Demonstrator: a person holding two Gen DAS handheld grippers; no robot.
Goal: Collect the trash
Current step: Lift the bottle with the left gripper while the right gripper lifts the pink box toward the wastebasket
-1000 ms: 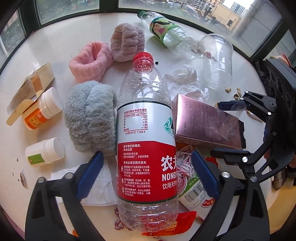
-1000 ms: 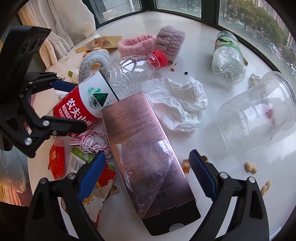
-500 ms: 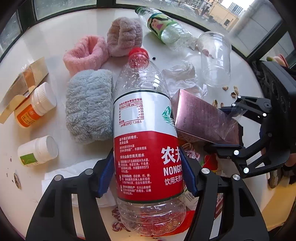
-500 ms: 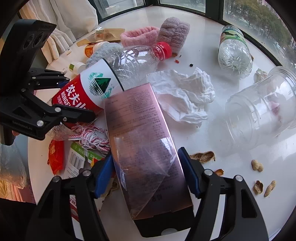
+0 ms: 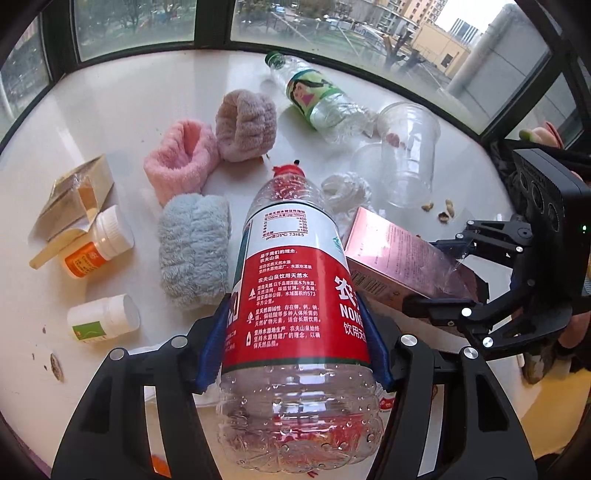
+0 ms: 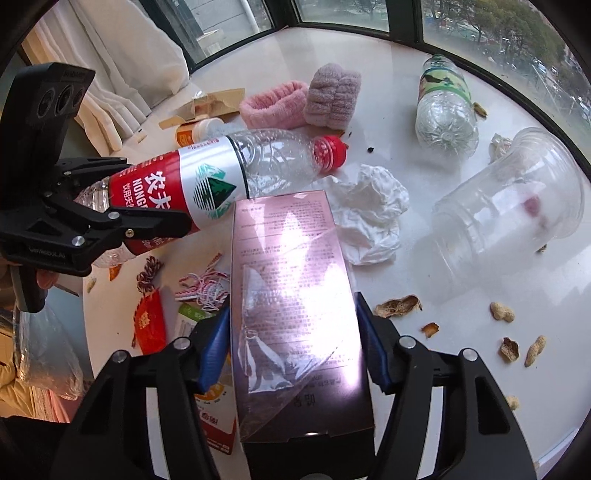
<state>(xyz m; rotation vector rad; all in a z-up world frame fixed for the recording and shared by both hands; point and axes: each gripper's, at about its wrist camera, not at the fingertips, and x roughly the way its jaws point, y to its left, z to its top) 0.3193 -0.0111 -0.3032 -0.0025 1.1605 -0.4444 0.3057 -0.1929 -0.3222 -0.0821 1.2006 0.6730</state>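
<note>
Step in hand: first pickup, two items at once.
Left gripper (image 5: pixel 293 336): pads clamped on bottle (image 5: pixel 291 295), lifted clear of table (image 5: pixel 110 110).
Right gripper (image 6: pixel 295 350): pads clamped on pink box (image 6: pixel 291 295), raised off the litter.
Next: carry both to a bin; none in view.
Change: a second ago both jaws stood wide around resting items; they closed early in that second.

White glossy tabletop (image 5: pixel 110 110), rounded edge, set against dark-framed windows (image 5: pixel 214 22) curving around its far side. Daylight, diffuse (glare patches on the surface). Outside: trees, yellowish buildings (image 5: pixel 439 44). Pale curtain (image 6: pixel 122 66) hangs at the left in the right wrist view.
</note>
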